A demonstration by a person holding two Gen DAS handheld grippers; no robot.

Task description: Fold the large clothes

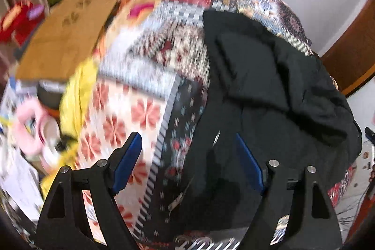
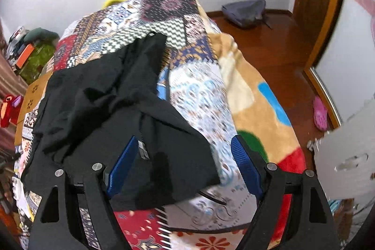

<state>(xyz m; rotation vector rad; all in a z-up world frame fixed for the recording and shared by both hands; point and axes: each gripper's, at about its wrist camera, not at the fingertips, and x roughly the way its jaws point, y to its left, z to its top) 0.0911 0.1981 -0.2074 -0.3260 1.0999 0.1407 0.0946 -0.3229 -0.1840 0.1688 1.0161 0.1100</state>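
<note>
1. You are early in the fold, as far as these views let you judge: the black garment (image 2: 112,114) lies crumpled on the bed (image 2: 201,95), with no flat rectangle and no clean crease anywhere. Spreading, smoothing and every fold appear to be left.
2. The garment sits on the patchwork bedspread (image 1: 140,90). In the right wrist view it covers the left half of the bed's top and reaches down to the near edge; one narrow part, perhaps a sleeve or a leg, runs up toward the far end of the bed.
3. Your left hand-held gripper (image 1: 187,161) is open with nothing between its blue pads. It hovers over the garment's left border, where black cloth meets bedspread. This view is blurred, so you cannot tell whether it touches the cloth.
4. Your right hand-held gripper (image 2: 185,165) is also spread wide and holds nothing. A pointed lower corner of the garment lies between its fingers, near the bed's near edge.
5. The cloth looks thin, matte and limp, bunched into deep wrinkles at its middle. A small metal piece (image 2: 143,149), possibly a zip pull or clasp, shows close to the right gripper's left pad.
6. You cannot tell which kind of garment it is from these frames.
</note>
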